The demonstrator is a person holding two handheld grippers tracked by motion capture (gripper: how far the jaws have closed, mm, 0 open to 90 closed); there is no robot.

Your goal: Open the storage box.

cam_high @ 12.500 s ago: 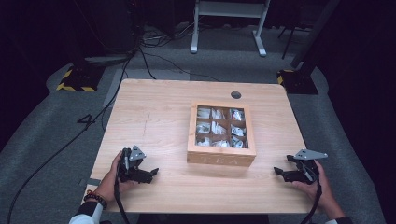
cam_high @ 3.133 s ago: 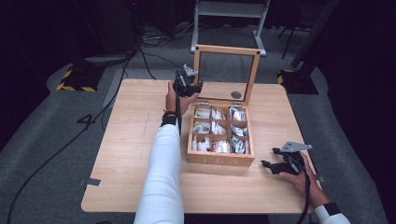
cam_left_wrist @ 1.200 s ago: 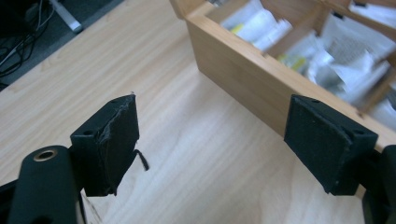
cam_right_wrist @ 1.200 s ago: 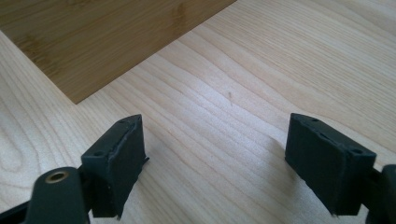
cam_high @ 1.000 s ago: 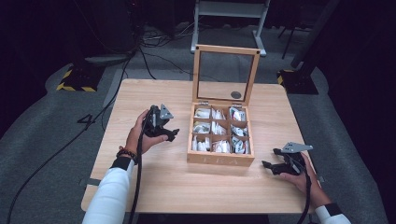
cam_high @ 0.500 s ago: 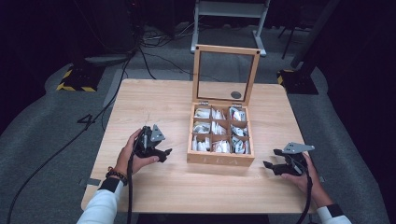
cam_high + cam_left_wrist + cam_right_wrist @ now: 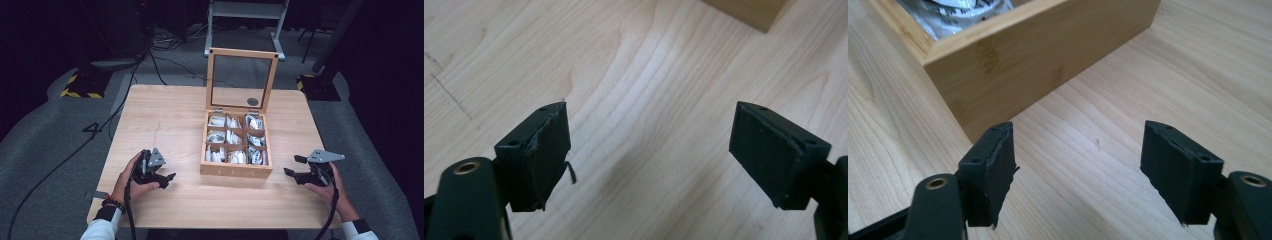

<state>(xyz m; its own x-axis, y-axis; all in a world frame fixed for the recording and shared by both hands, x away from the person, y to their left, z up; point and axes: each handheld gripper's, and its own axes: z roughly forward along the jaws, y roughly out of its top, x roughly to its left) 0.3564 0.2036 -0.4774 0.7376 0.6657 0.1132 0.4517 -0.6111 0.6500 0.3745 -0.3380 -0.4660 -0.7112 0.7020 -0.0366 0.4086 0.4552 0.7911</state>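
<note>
The box (image 7: 236, 171) was pale bamboo, its 9 compartments holding silver-white packets (image 7: 233, 141). The table (image 7: 170, 120) was light wood with fine grain. Both grippers (image 7: 159, 176) (image 7: 295, 166) were black, grey-plated.

box (image 7: 236, 171) mid-table (image 7: 170, 115) — packets (image 7: 235, 139) inside | left claw (image 7: 161, 181) left of box | right claw (image 7: 294, 167) right

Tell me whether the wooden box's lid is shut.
No, the lid stands upright and open behind the wooden box, baring its packet-filled compartments.

Upright lid (image 7: 242, 80) behind box (image 7: 236, 171)
</note>
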